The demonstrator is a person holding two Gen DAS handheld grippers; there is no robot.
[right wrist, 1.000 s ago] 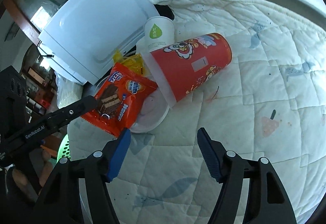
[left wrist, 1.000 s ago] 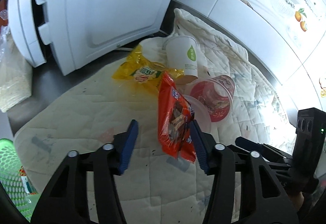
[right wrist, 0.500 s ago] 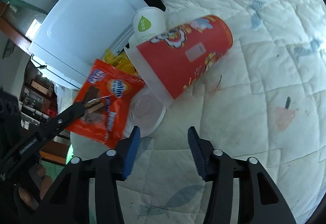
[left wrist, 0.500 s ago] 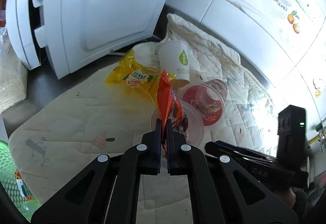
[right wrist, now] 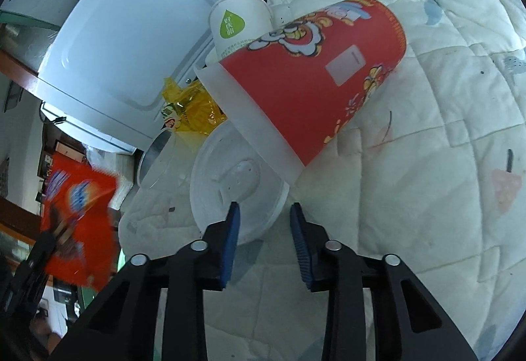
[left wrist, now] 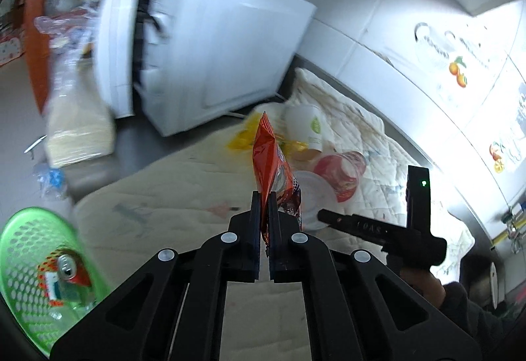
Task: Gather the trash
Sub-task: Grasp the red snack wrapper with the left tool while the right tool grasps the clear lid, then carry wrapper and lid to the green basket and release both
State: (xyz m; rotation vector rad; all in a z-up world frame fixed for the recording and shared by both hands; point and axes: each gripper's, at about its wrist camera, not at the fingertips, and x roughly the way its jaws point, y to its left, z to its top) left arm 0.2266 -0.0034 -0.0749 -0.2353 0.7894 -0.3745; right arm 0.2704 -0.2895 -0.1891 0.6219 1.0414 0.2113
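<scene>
My left gripper (left wrist: pixel 264 196) is shut on an orange-red snack wrapper (left wrist: pixel 269 160) and holds it up above the cloth; the same wrapper (right wrist: pixel 79 206) shows blurred at the left of the right wrist view. My right gripper (right wrist: pixel 264 213) hovers low over a white plastic lid (right wrist: pixel 230 183), its jaws closing with the lid's near rim between them, pads not pressing. A red printed cup (right wrist: pixel 312 75) lies on its side on the lid. Behind it are a white paper cup (right wrist: pixel 236 22) and a yellow wrapper (right wrist: pixel 194 111).
A green mesh basket (left wrist: pixel 23 246) with a can in it stands at the lower left. A white appliance (left wrist: pixel 213 49) backs the pile, and a pale bag (left wrist: pixel 79 124) leans beside it. A quilted cream cloth (right wrist: pixel 427 164) covers the counter up to the tiled wall.
My left gripper shut on the snack wrapper, then lifted it off the pile and swung left, bringing the basket into view. My right gripper sank toward the lid with its jaws narrowing.
</scene>
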